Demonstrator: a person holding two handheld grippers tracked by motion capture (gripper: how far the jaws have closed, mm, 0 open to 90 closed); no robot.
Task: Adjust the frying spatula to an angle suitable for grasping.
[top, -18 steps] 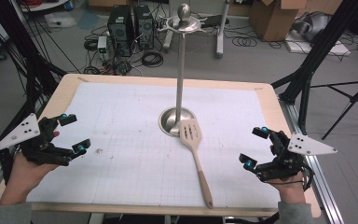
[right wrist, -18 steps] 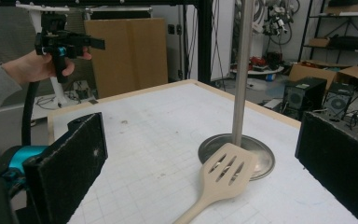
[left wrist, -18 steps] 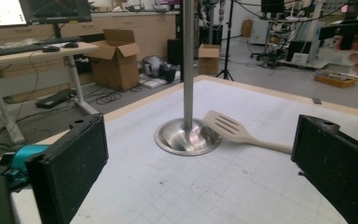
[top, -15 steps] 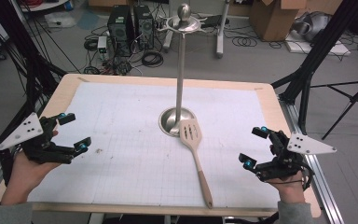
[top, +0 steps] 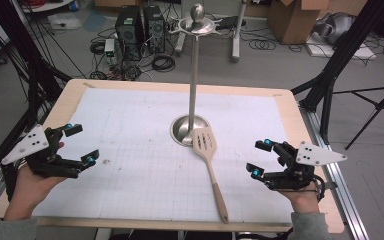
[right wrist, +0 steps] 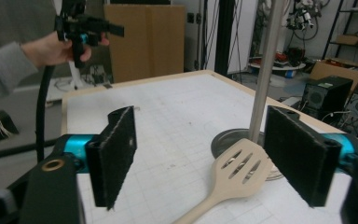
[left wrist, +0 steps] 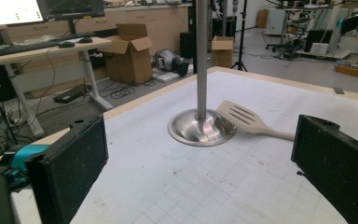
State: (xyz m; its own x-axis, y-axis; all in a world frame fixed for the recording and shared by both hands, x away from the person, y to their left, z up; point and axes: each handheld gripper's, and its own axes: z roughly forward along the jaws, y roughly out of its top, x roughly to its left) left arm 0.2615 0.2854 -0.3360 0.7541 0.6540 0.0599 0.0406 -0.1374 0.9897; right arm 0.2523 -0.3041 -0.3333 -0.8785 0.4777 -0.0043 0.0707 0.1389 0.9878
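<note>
Two grippers, one spatula and one stand are on or over the table (top: 300,125), which carries a single white gridded mat (top: 130,125).

At the near left edge, the left gripper (top: 80,145) sits in the person's left hand (top: 27,187), with the forearm coming in from the bottom and the wrist roughly level. It points right, toward the middle of the mat. Its jaws stand wide apart with nothing between them; in the left gripper view the two black pads frame bare mat, and the stand's base and the spatula's blade lie well beyond them.

Near the middle of the mat stands the stand (top: 194,75), an upright metal pole on a round base, topped by a ring and a ball. The spatula (top: 211,165) lies flat on the mat just to the right of the base. Its slotted blade is at the far end, touching or just beside the base rim, and its handle runs toward the near edge and ends close to it. Neither gripper touches it.

At the near right, the right gripper (top: 260,159) is held in the right hand (top: 302,192), pointing left and a little far, toward the spatula. Its jaws are also wide and empty; in the right gripper view the blade shows between the pads but farther off.

Against the earlier frames, both hands, the spatula and the stand are in the same places, and both jaw gaps look unchanged.
</note>
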